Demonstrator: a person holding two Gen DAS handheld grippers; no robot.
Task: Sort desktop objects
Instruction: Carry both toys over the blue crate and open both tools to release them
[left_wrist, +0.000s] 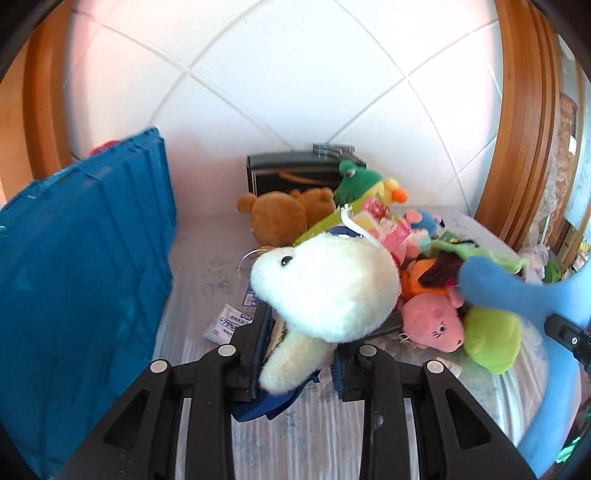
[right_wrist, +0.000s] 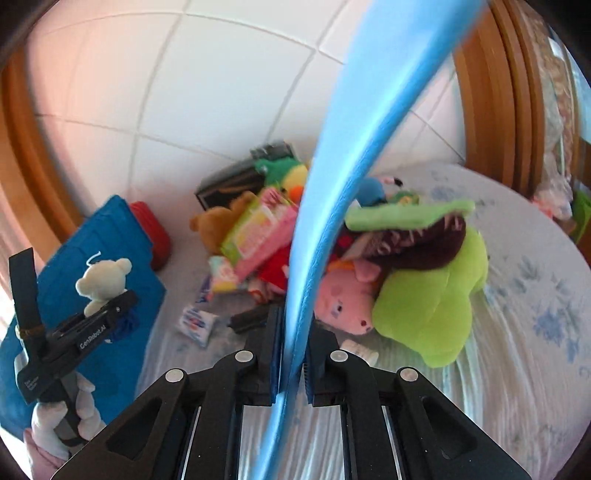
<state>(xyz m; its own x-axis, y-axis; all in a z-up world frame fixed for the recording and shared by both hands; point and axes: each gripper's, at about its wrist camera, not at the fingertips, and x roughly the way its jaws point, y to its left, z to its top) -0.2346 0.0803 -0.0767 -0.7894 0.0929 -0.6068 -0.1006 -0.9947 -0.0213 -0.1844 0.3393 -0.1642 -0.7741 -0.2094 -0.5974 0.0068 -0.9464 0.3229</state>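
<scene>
Clamped in the left gripper (left_wrist: 299, 365), the white plush bear (left_wrist: 325, 291) should be carried level over the blue plastic crate (left_wrist: 81, 266); the right gripper (right_wrist: 295, 350) pinches a blue foam strip (right_wrist: 369, 110).

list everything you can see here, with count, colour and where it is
white plush bear: 1, cream white, held up in the left gripper
blue foam piece: 1, light blue, long and flat, clamped in the right gripper
blue crate: 1, dark blue, left side of the table
brown teddy: 1, brown, back of the toy pile
green frog plush: 1, green, back of pile by the black box
black box: 1, black, against the tiled wall
pink pig plush: 1, pink, front of pile
lime green plush: 1, lime, right of the pig
wipe packet: 1, white and blue, on the tablecloth
left gripper: 1, black, shut on the bear
right gripper: 1, black, shut on the foam
</scene>
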